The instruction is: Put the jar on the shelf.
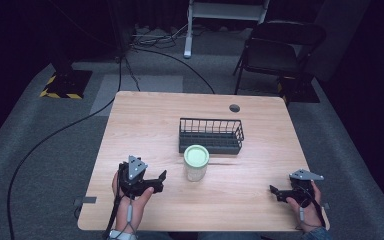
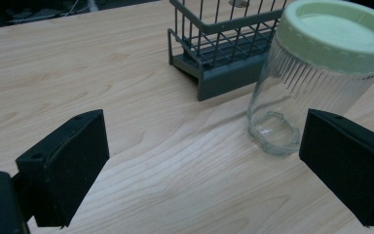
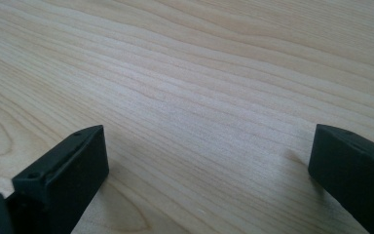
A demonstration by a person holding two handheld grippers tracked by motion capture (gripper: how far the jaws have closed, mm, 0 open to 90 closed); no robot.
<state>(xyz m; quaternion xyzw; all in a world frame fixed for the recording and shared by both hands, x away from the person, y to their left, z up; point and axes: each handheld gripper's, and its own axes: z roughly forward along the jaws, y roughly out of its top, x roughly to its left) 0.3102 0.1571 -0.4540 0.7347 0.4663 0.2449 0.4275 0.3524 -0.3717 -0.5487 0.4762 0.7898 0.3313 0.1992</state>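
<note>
Grippers idle, jar untouched at mid-table.

My left gripper (image 1: 155, 181) gapes wide, empty, near the clear ribbed glass jar with pale green screw lid (image 1: 196, 162), just before the dark wire basket (image 1: 211, 135): rigid, slippery, breakable, best clasped around its body. My right gripper (image 1: 280, 192) likewise open, empty, over the light wooden table (image 1: 145, 120); dark room beyond.

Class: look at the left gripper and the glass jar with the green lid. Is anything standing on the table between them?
Nothing visible. Bare wooden table lies between the open left gripper and the glass jar; the wire basket stands behind the jar, not in the path.
</note>
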